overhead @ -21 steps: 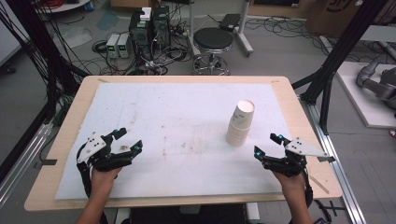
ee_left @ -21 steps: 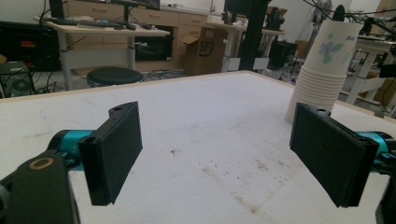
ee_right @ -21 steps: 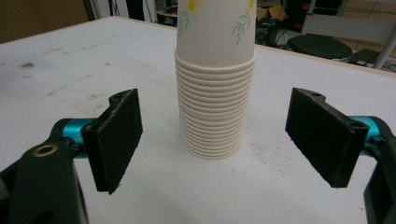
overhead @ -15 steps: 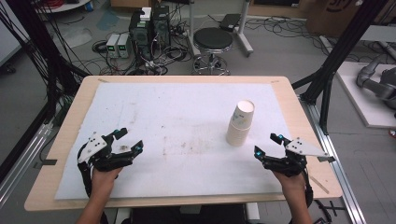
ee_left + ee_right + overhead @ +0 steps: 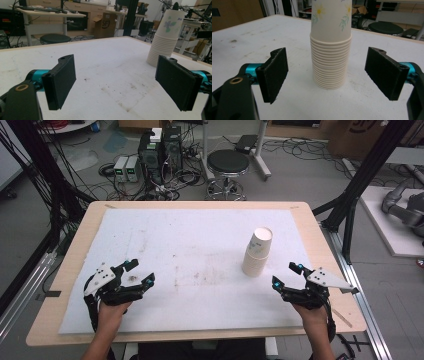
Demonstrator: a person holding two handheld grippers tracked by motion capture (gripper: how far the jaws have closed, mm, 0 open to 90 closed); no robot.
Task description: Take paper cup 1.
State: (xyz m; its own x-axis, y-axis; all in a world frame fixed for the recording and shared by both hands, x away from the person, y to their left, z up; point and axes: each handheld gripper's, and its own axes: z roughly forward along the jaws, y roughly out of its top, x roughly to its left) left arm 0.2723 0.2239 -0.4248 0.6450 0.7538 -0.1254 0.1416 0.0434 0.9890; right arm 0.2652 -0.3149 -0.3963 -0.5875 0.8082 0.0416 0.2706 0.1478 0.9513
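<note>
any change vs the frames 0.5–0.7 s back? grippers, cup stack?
Nothing visibly changed. The left gripper and the right gripper sit at the same spots near the table's front edge, both open and empty. The cup stack stands upside down where it was, untouched, just ahead of the right gripper.

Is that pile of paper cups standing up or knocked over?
Standing upright: the pile of cups rests rim-down on the table, untouched.

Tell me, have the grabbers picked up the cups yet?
Not yet. The cup stack stands untouched on the white mat. The right gripper is open and aimed at it, apart from it. The left gripper waits open, far off. Grabbing is all still left.
</note>
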